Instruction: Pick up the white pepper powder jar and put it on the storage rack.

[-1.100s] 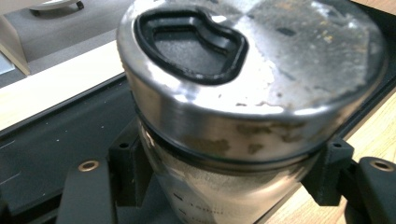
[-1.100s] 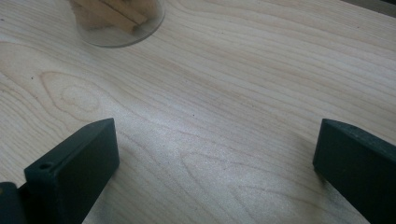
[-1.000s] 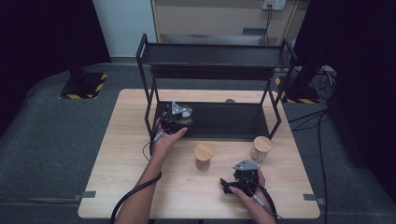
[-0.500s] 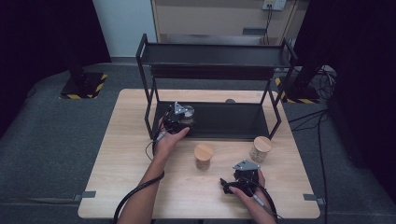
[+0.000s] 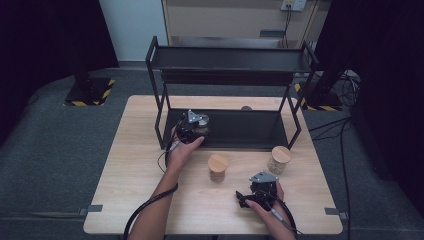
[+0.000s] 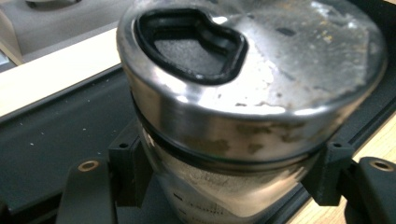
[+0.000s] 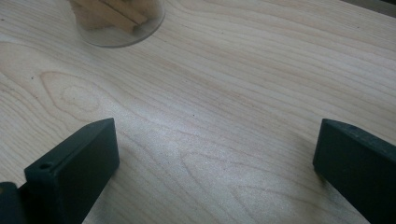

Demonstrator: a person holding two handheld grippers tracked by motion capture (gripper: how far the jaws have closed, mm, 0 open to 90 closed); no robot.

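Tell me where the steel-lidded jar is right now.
The steel-lidded jar sits clamped in the left gripper, over the left end of the rack's bottom shelf in the high view.

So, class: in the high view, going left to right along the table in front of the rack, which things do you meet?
Left gripper shut on a metal-lidded jar → nearer wooden-lidded jar → right gripper → second wooden-lidded jar.
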